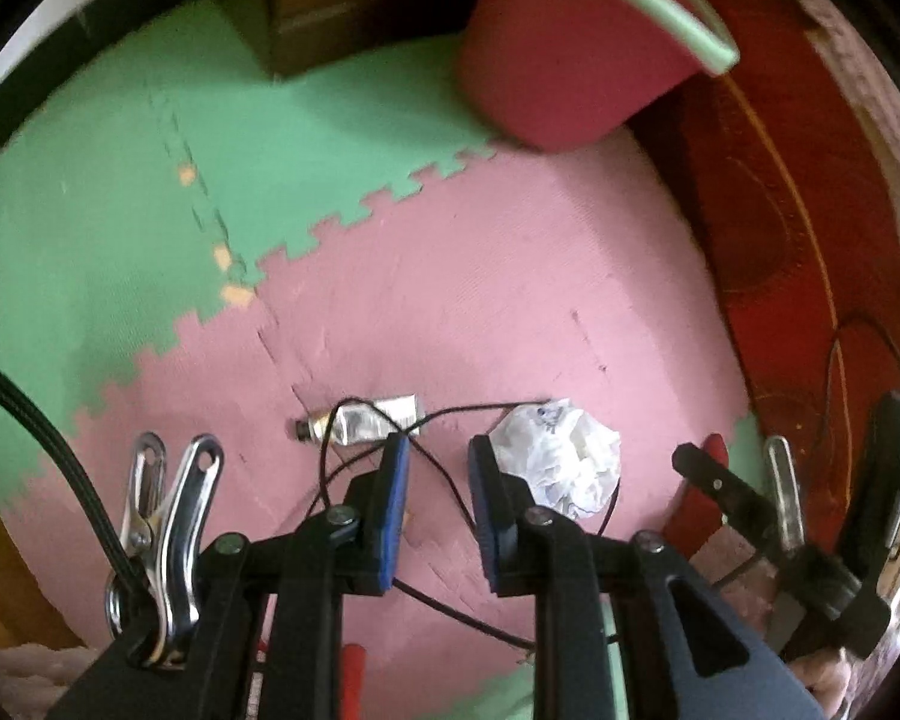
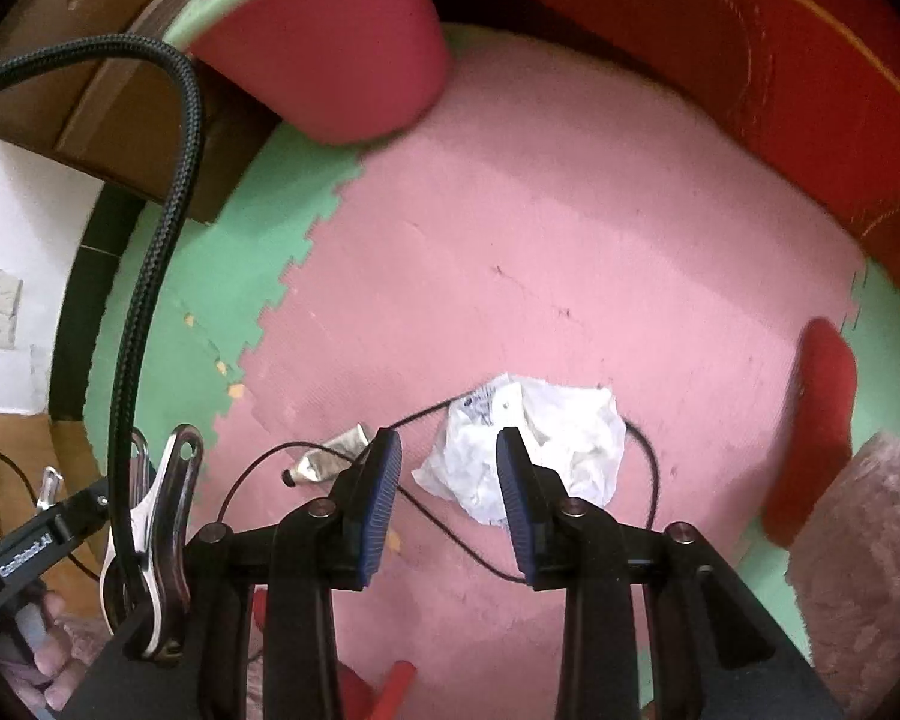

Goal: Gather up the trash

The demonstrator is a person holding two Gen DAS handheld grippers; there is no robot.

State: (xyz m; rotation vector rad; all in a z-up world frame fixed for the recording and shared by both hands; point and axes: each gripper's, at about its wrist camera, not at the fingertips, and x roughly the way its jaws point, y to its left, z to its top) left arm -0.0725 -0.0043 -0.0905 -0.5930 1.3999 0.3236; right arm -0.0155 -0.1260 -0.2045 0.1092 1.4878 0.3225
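The left gripper (image 1: 438, 450) hangs over the foam floor mat (image 1: 480, 300) with its jaws spread and nothing between them; the right gripper (image 2: 449, 450) likewise stands parted and empty.

The crumpled white paper (image 2: 534, 450) is the landmark. It lies on the pink mat just beyond the right gripper's fingertips, with a thin black cable (image 2: 648, 462) running under and around it. It looks very light, soft and springy, so I would pinch a raised fold near its middle, clear of the cable.

Just left of the paper lies a squeezed metal tube (image 1: 369, 423), also light, flat and dentable; its middle suits a grip.

Well beyond the paper stands the pink bucket (image 2: 330, 54) with a green rim. Its inside is hidden, so I cannot tell what it holds.
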